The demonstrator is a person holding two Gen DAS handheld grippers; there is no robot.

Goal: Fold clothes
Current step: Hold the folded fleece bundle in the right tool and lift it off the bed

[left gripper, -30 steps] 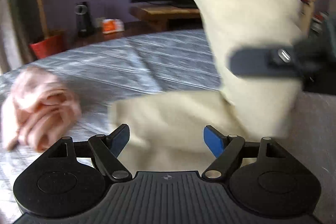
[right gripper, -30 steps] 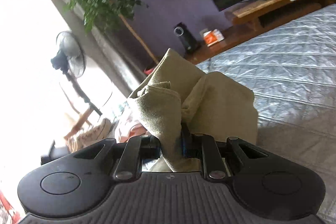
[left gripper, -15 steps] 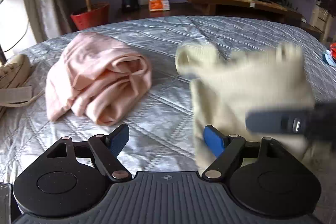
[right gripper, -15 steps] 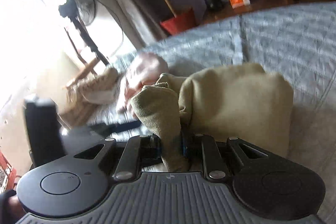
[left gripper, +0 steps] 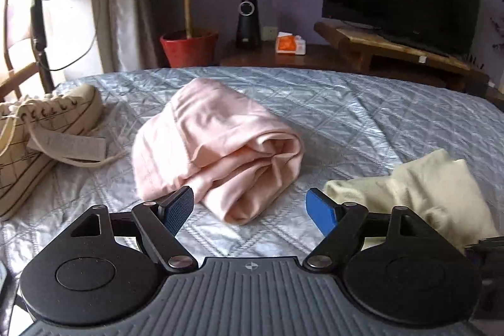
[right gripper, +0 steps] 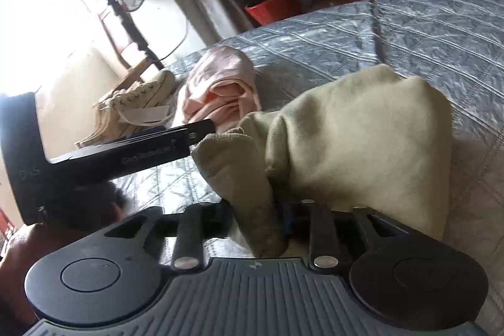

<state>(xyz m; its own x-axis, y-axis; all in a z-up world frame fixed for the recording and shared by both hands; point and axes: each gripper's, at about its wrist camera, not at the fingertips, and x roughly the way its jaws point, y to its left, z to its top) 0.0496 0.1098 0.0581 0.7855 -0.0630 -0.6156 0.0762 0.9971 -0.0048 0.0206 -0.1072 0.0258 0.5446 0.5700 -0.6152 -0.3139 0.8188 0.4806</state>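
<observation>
The right gripper [right gripper: 277, 216] pinches the cream garment [right gripper: 362, 147], bunched on the bed [left gripper: 362, 115] just right of the pink garment [left gripper: 217, 147]. The left gripper [left gripper: 249, 208], spread and empty, likely needs a free edge next.

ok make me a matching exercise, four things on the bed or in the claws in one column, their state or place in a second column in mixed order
Things
1. rumpled pink garment
2. cream fleece garment
3. beige canvas sneaker
4. left claw

States
A. open, holding nothing
B. pinched in the right claw
C. lying on its side at the bed's left edge
D. bundled mid-bed, loose

Pairs: 1-D, 2-B, 3-C, 4-A
</observation>
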